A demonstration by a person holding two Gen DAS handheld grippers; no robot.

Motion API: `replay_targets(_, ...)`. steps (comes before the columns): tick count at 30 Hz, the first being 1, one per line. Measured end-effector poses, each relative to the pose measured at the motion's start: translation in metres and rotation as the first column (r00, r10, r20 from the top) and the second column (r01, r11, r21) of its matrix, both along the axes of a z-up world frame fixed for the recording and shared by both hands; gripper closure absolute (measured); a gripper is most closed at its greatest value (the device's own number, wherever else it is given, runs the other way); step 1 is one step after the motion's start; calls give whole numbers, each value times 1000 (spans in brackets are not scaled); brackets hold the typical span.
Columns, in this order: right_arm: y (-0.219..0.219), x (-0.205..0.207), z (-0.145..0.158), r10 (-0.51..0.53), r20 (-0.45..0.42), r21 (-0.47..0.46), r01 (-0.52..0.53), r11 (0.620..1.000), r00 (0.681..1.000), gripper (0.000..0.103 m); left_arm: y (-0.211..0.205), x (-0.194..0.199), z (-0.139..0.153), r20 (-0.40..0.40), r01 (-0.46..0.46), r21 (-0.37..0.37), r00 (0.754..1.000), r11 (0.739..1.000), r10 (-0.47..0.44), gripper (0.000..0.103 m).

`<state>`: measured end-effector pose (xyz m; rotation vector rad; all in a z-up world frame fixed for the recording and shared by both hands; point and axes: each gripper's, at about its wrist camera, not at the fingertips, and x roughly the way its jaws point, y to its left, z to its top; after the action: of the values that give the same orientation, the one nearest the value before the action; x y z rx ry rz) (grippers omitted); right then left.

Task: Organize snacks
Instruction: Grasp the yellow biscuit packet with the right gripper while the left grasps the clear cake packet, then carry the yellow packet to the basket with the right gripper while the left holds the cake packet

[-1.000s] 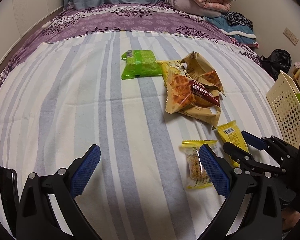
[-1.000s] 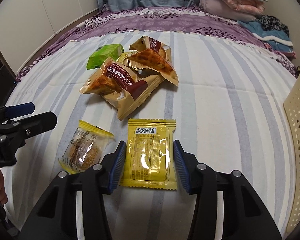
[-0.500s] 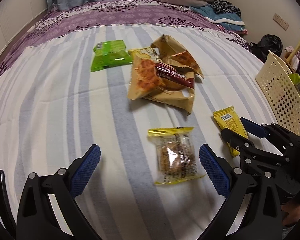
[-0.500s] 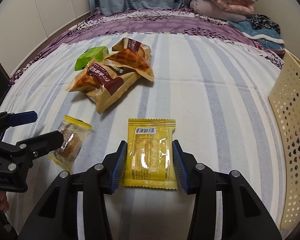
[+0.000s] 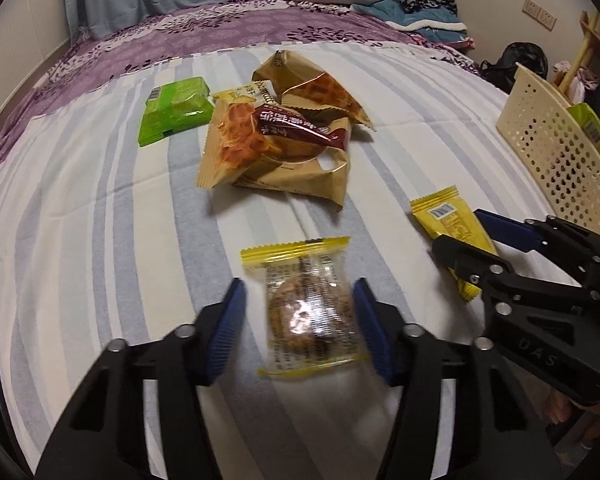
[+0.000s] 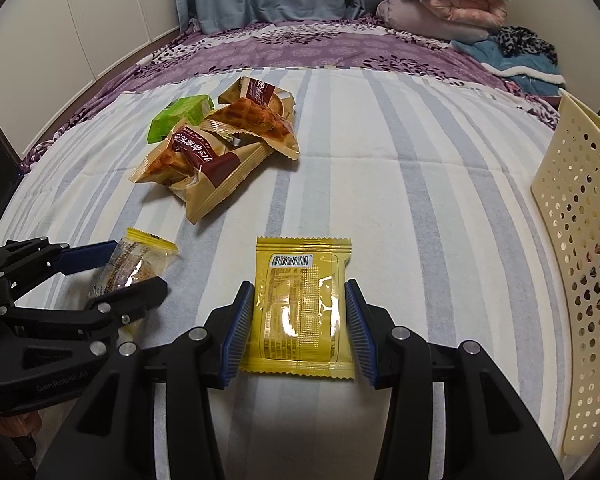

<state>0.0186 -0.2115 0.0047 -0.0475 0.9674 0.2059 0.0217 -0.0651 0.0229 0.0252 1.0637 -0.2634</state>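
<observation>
- The striped bedsheet [image 6: 400, 168] spreads ahead of both claws.
- The cream basket [image 6: 580, 280] stands right of the right claw.
- The right gripper [image 6: 300, 316] pinches the yellow packet [image 6: 302, 300].
- The left gripper [image 5: 300, 316], jaws just closing, brackets the clear cookie packet [image 5: 306, 308]; contact is unclear through blur.

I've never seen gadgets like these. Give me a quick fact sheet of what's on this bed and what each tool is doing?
Surface: striped sheet
Left hand-held gripper: jaws just closing around a clear cookie packet
Right hand-held gripper: shut on a yellow packet
Loose snacks: waffle bags, green packet
Container: cream basket, at the right edge
</observation>
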Motion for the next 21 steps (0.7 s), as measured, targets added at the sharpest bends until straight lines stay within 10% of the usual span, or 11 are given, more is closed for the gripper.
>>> replay_targets(21,-3,-4,27,4,60,64,-7,998,998,57,13,-1,34,71,-20,9,997,1000,20,63)
